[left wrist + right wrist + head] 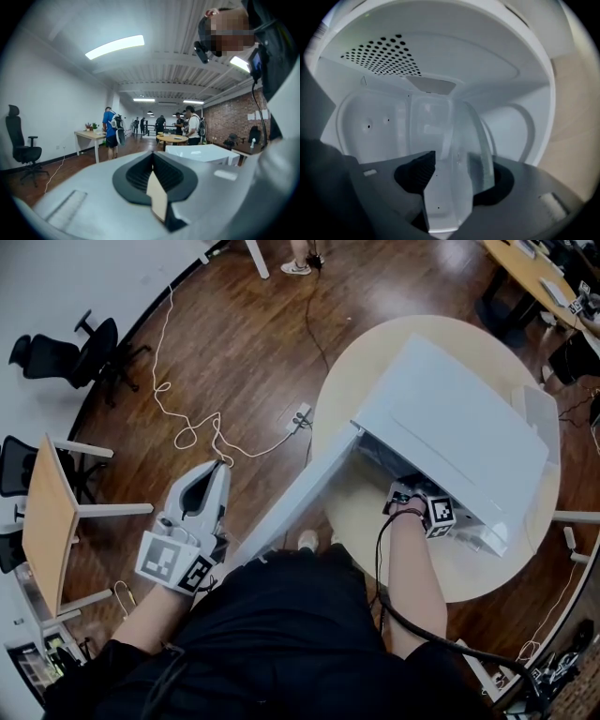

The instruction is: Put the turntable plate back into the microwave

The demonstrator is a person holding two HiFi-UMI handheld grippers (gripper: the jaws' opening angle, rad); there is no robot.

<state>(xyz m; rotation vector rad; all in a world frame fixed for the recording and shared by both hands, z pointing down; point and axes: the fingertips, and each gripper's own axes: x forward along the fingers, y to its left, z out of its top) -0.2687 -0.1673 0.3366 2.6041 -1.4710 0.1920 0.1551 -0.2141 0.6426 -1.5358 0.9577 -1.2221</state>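
Clear glass, hard to pick out against the white walls: the turntable plate (464, 140) is already inside the microwave (450, 418). In the right gripper view it runs edge-on up the picture. That view looks rolled onto its side, with the counter (361, 507) along its right edge, so the plate probably lies close to flat over the cavity floor. Whether it sits on its hub cannot be told.

The step in hand appears to be the release. To do it well, the plate should be centred and resting level before the hold is given up, since glass dropped on a tilt can rock or chip. The tongs should then back straight out along their own line, kept off the rim so they do not drag the plate off centre. A light nudge would show whether it has seated.

The right tongs (457, 161) are partly open, with the plate between the jaws. The glass lies against or just beside the right-hand pad, and the left-hand pad stands clear of it, so nothing is clamped.

Outward from there, the door (291, 502) hangs wide open towards the person. The left tongs (152, 161) are held low, well apart from the microwave, with the jaws together and nothing between them.
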